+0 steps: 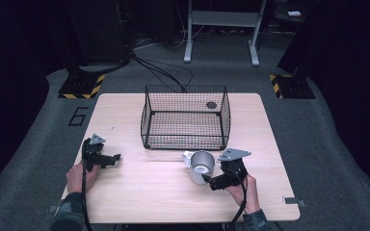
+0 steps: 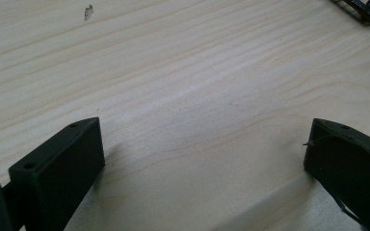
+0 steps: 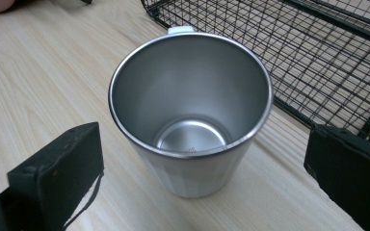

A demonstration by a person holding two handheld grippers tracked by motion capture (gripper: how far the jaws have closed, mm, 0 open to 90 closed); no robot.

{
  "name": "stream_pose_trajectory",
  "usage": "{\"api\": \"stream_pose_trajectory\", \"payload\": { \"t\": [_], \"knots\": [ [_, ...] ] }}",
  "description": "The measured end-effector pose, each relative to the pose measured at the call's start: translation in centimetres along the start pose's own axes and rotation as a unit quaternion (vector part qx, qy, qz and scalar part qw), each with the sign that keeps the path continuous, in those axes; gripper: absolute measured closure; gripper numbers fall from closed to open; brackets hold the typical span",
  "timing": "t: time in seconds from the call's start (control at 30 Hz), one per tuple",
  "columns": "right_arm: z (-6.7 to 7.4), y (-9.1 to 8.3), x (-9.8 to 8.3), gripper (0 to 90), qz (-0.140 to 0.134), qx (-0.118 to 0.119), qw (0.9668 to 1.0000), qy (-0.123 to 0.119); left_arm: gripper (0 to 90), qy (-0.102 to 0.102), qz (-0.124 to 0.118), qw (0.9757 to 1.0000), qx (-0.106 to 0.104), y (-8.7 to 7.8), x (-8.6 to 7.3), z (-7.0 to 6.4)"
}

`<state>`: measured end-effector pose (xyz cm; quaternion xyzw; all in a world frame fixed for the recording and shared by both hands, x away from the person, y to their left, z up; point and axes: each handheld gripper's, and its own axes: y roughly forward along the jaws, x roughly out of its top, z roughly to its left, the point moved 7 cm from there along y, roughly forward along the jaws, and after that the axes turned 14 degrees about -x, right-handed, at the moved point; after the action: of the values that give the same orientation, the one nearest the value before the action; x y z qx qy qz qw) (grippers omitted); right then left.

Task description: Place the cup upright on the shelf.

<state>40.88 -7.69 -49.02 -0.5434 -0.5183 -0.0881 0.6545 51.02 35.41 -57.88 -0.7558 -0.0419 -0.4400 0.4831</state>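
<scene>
The shiny steel cup [image 3: 191, 115] stands upright between the right gripper's [image 3: 197, 159] spread jaws, ungrasped; closing seems next, black wire basket [image 1: 185, 118] at twelve o'clock. Left gripper [image 2: 202, 159] gapes idle.

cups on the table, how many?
1. A steel cup stands upright and empty, just in front of the wire basket, between the open jaws of the right hand-held gripper.

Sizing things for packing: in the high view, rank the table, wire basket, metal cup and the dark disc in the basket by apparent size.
1. table
2. wire basket
3. metal cup
4. dark disc, smallest, though it lies farther from the camera.
</scene>
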Motion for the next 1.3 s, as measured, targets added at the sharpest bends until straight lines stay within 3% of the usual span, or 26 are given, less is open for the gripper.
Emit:
{"api": "stream_pose_trajectory", "payload": {
  "t": [0.13,0.17,0.37,0.5,0.57,0.7,0.73,0.83,1.3],
  "knots": [
    [0.4,0.5,0.6,0.0,0.005,-0.001,1.0000,-0.006,0.4,-0.007,-0.009,0.9999,0.001,0.1,0.1,-0.1],
    [0.4,0.6,0.7,0.0,0.005,0.001,0.9999,-0.016,0.4,-0.008,-0.009,0.9999,0.001,0.1,0.1,-0.1],
    [0.9,1.4,1.1,0.0,0.015,0.002,0.9997,-0.017,0.4,-0.002,-0.002,1.0000,0.000,0.0,0.0,0.0],
    [1.2,2.2,1.5,0.0,0.026,0.003,0.9992,-0.031,0.4,0.000,0.000,1.0000,0.000,0.0,0.0,0.0],
    [1.3,2.6,1.6,0.0,0.027,0.001,0.9990,-0.035,0.4,-0.008,-0.009,0.9999,0.001,0.1,0.1,-0.1],
    [1.5,3.1,1.7,0.0,0.036,0.002,0.9987,-0.037,0.4,-0.008,-0.010,0.9999,0.001,0.1,0.1,-0.1],
    [1.5,3.2,1.8,0.0,0.035,0.000,0.9985,-0.042,0.4,-0.001,0.000,1.0000,0.000,0.0,0.0,0.0],
    [1.6,3.5,1.8,0.0,0.043,0.001,0.9980,-0.046,0.4,-0.007,-0.008,0.9999,0.001,0.1,0.1,-0.1],
    [1.8,4.5,1.8,1.9,0.045,-0.005,0.9983,-0.037,0.4,-0.003,-0.003,1.0000,0.000,0.0,0.0,0.0]
  ]
}}
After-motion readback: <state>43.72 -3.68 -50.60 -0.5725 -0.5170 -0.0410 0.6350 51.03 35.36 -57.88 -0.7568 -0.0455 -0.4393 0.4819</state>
